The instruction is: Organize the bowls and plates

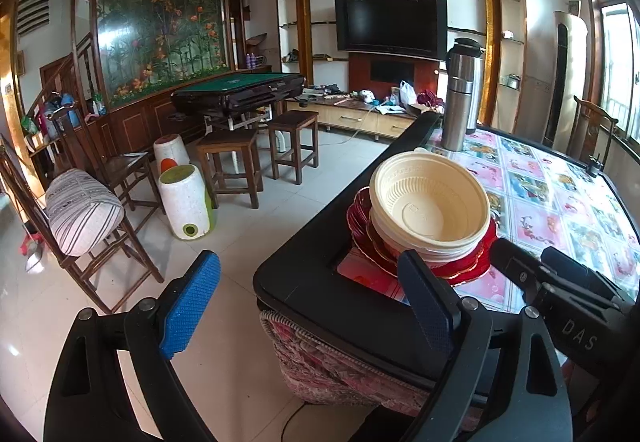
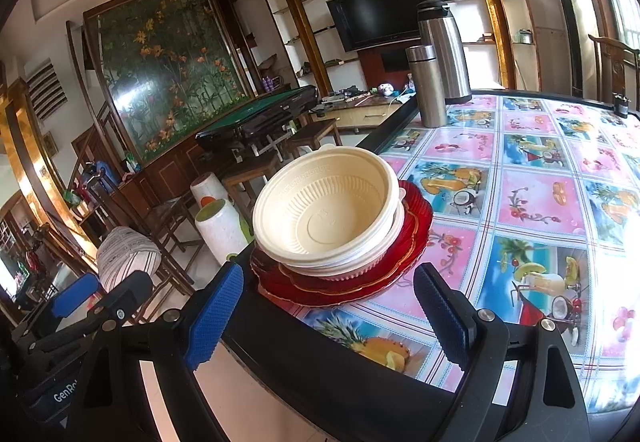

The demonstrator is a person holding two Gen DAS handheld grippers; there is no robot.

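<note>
Cream plastic bowls [image 1: 430,201] [image 2: 326,207] sit nested on a stack of red scalloped plates [image 1: 468,266] [image 2: 416,217] at the near left corner of the table [image 1: 332,290] [image 2: 340,354]. My left gripper [image 1: 316,302] is open with nothing between its blue pads, low and in front of the table corner, its right finger just short of the plates. My right gripper [image 2: 340,318] is open and empty too, just in front of the stack over the table edge. The other gripper [image 1: 560,282] [image 2: 80,306] shows beside each.
Two steel flasks [image 2: 440,57] [image 1: 460,93] stand at the table's far left edge. A fruit-print cloth covers the table top [image 2: 532,201]. Wooden stools [image 1: 232,161], chairs [image 1: 96,226], white foam seats [image 1: 188,201] and a mahjong table [image 1: 240,89] fill the floor to the left.
</note>
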